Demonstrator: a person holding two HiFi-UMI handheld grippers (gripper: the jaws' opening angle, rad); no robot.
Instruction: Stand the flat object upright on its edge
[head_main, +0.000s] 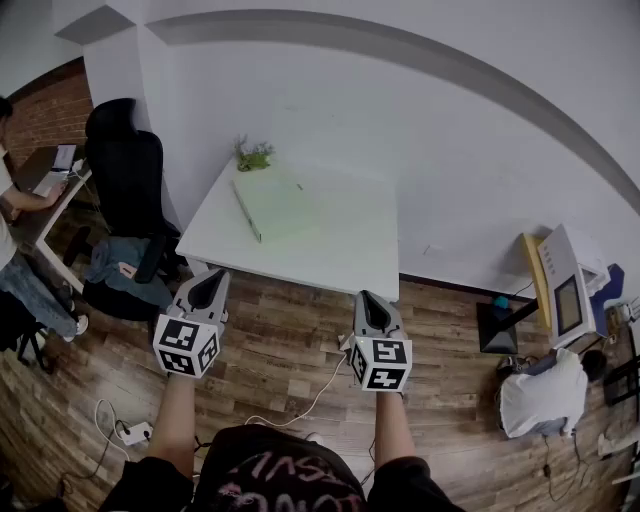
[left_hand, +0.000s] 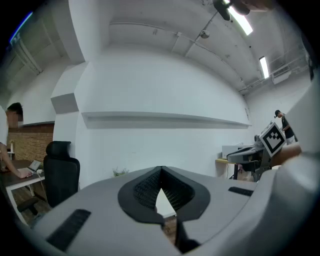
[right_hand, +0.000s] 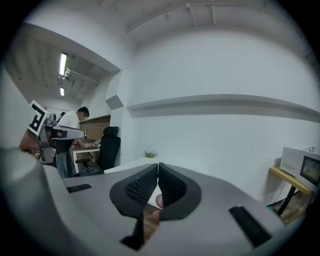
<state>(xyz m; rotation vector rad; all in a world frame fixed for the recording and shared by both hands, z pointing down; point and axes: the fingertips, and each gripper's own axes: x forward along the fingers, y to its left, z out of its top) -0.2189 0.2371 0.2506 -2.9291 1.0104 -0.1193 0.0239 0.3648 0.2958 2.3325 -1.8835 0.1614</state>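
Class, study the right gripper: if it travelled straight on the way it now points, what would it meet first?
Most likely the white table, near its right front corner. The right gripper is shut; whether it would land on the top or hit the edge is unclear.

Bright, even glow from ceiling tube lights (left_hand: 243, 20) — fisheye bending, dark corners

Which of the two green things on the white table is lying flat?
The pale green rectangular board, lying flat on the white table. The other, a small leafy green plant, stands upright at the table's far corner.
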